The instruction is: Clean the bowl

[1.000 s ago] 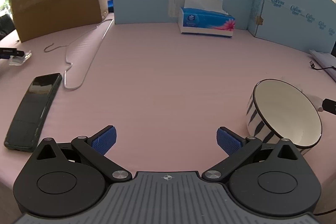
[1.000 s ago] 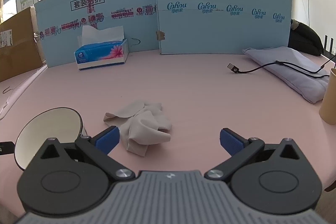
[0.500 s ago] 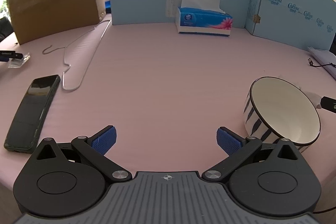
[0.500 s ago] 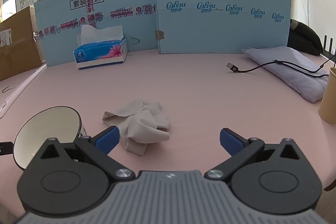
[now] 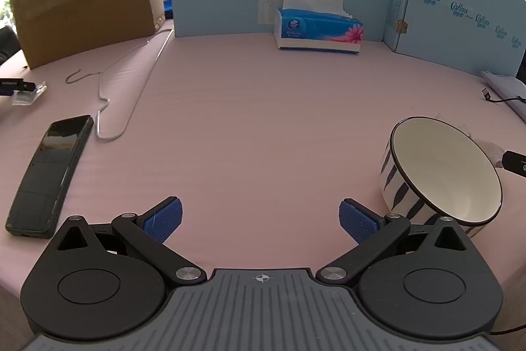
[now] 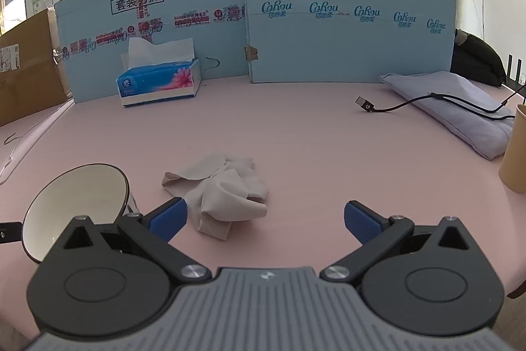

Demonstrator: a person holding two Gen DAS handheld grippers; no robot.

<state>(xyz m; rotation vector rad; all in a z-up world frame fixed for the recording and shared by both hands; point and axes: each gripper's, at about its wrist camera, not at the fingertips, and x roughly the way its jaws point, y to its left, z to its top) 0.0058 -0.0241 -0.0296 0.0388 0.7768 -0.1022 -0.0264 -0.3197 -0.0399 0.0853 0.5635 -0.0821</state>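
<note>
Bowl (image 5: 443, 173) with striped outside and cream inside sits tilted on the pink bench (image 5: 256, 120), just right of the left claw (image 5: 261, 219), mouth facing the camera; in the right wrist view the same bowl (image 6: 75, 203) shows at far left, beside that claw's left finger. Crumpled beige cloth (image 6: 223, 189) lies on the bench just ahead of the right claw (image 6: 266, 219), near the bowl, not gripped. Both claws spread wide, holding nothing. Further out: tissue box (image 5: 319, 30) by the blue board, phone (image 5: 49, 173) and wire hanger (image 5: 131, 81) at left, USB cable (image 6: 411, 104) over a grey pouch (image 6: 453, 107) at right
</note>
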